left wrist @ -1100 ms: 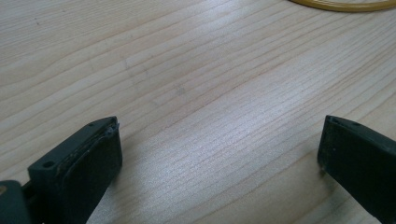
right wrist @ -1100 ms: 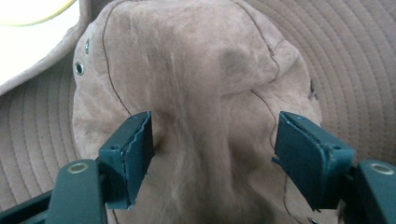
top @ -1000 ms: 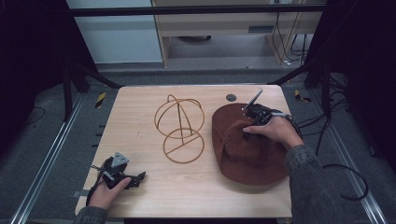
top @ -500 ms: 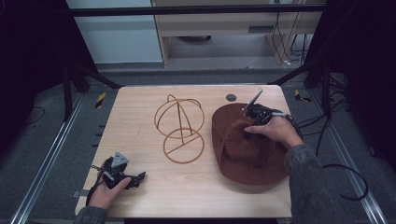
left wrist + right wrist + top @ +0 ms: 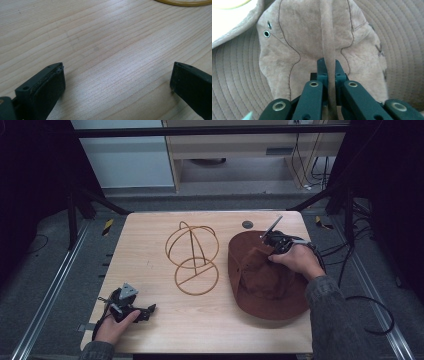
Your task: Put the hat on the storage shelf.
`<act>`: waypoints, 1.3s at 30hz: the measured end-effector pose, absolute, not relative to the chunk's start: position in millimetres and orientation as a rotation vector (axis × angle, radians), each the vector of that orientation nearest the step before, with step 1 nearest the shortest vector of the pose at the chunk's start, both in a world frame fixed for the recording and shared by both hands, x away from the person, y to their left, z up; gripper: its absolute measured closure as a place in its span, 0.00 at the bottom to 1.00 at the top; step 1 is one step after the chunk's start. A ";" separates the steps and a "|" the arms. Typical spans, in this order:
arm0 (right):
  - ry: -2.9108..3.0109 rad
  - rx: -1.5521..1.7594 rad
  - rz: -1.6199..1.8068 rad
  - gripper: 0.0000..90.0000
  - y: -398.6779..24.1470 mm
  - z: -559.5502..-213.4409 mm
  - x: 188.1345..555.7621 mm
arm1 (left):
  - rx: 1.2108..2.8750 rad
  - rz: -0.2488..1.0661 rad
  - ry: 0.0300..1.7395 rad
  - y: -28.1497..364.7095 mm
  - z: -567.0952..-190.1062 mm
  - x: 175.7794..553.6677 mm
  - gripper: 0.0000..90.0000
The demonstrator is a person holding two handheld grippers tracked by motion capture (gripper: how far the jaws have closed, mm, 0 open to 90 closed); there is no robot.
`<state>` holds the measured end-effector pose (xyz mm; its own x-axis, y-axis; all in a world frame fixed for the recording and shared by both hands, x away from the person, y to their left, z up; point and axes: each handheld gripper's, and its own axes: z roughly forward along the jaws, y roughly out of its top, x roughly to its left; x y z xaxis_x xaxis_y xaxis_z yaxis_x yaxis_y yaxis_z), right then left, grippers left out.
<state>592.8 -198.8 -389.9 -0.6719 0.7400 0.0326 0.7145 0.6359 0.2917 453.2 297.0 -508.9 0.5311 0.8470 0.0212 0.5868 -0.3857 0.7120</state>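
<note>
Our right gripper point(image 5: 329, 65) has just been closing, and now its jaws pinch a raised fold of suede on the crown of the brown hat point(image 5: 265, 277). The fold stands between the two pads in the right gripper view. The hat lies on the right part of the wooden table point(image 5: 150, 250), brim down, just beside the wire hat stand point(image 5: 192, 257) in the middle. Our left gripper point(image 5: 131, 307) rests near the front left corner of the table, its jaws wide apart with nothing between them, well apart from the hat.
</note>
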 end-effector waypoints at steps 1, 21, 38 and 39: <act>2.757 1.213 0.451 0.99 -201.2 -383.2 591.6 | 2.113 0.510 1.157 297.0 -508.9 453.2 0.00; 2.672 1.119 0.630 0.99 -215.1 -291.2 570.7 | 2.115 0.509 1.158 297.0 -508.8 453.1 0.00; 2.602 1.010 0.742 0.99 -204.7 -210.2 549.2 | 2.114 0.510 1.160 296.9 -508.8 453.0 0.00; 2.596 1.004 0.748 0.99 -203.3 -205.8 548.7 | 2.114 0.510 1.160 296.9 -508.8 453.0 0.00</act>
